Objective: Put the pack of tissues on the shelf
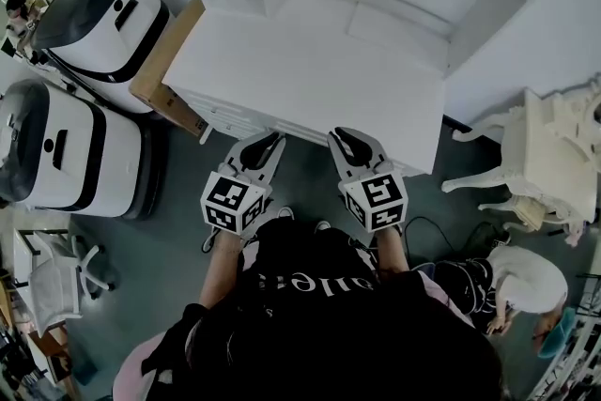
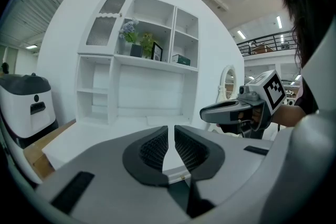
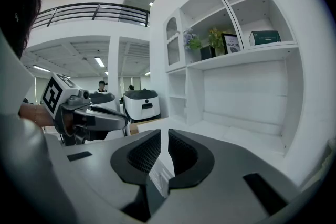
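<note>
Forearms extend side by side from the person's dark top, level with each other. Ahead of them the left claw (image 1: 267,146) and the right claw (image 1: 345,144) tilt slightly down toward the near edge of the white surface (image 1: 310,80), both pinched shut and empty. A dark green pack of tissues (image 3: 265,38) stands in the upper right compartment of the shelf (image 3: 247,52), well apart from both.

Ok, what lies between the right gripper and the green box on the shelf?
Only white desktop and a flat white slab on it; the head view shows it.

Grey left gripper (image 1: 265,146), right gripper (image 1: 346,144) — marker cubes (image 1: 232,202), black top (image 1: 310,272)
</note>
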